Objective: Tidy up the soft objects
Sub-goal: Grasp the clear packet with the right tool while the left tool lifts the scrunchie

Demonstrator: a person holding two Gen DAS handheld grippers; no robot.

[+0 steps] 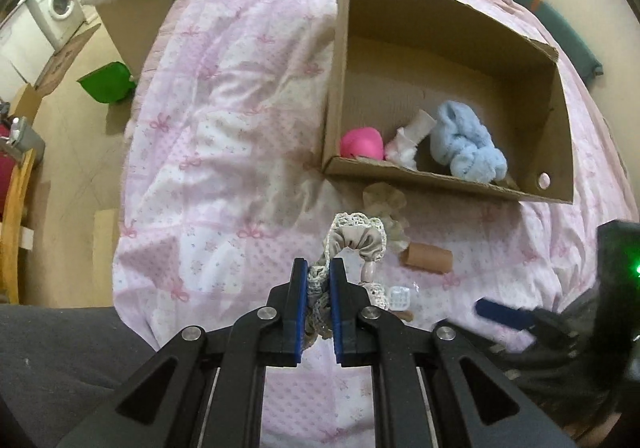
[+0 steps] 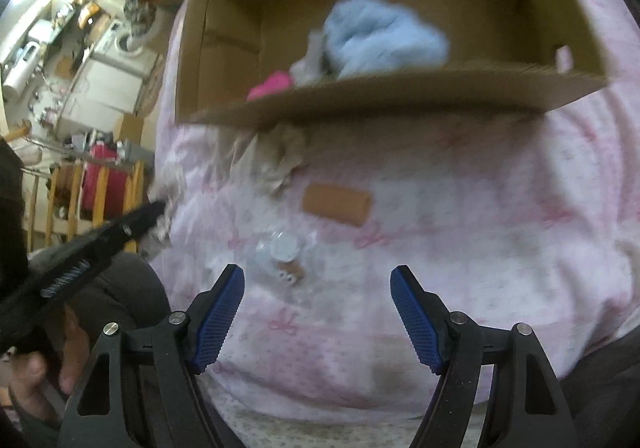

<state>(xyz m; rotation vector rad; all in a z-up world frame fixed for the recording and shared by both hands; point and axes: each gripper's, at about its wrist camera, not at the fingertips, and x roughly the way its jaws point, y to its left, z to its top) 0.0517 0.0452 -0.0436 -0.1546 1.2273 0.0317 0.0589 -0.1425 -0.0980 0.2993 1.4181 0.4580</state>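
- Blue-padded jaws of the left gripper are clamped on a beige lace-trimmed scrunchie, which loops up and toward 1 o'clock from the pads, lifted off the bed.
- Right gripper: jaws stand wide, nothing between them, above the pink bow-print bedspread. In the left wrist view one of its blue pads shows at 4 o'clock, blurred.
- Just past the right gripper, at 11 o'clock from it: a small clear plastic piece with a white round top; what it is cannot be told.
- Further on, at 12 o'clock in the right wrist view: a brown cardboard tube lying on its side on the bedspread.
- Beyond the tube, touching the near wall of the box: a crumpled beige fabric piece.
- Cardboard box, open, at 1 o'clock in the left wrist view. Inside, along the near wall: a pink ball-like item, a white item, a light blue fluffy cloth.
- Far off, at 10 o'clock in the left wrist view: a green bin on the floor and a washing machine.
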